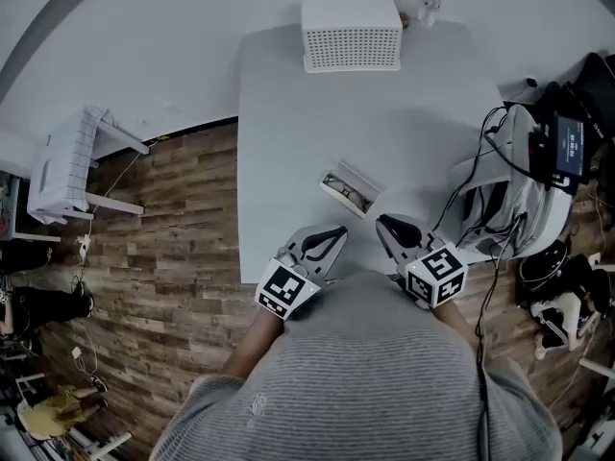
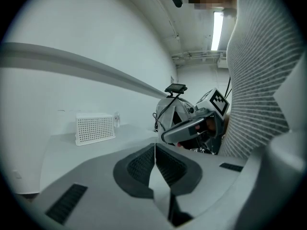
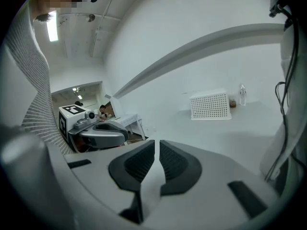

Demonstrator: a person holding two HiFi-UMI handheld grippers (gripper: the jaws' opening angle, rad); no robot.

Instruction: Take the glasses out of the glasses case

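— Head view first: where is the glasses case (image 1: 350, 188)?
— It lies open on the white table (image 1: 288, 133) with the glasses (image 1: 346, 194) inside. It is just beyond both claws, and neither touches it.
— And the claws?
— The left gripper (image 1: 336, 232) has its jaws pressed together, empty. The right gripper (image 1: 383, 222) is closed to a sliver, with nothing in it. A perforated white basket (image 1: 352, 30) sits at the far edge.

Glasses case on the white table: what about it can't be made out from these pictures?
Head view: the glasses case lies open, glasses inside, too small to tell whether they are folded.
Left gripper view: case not seen; the left tool fills the lower picture.
Right gripper view: the same, with the right tool.
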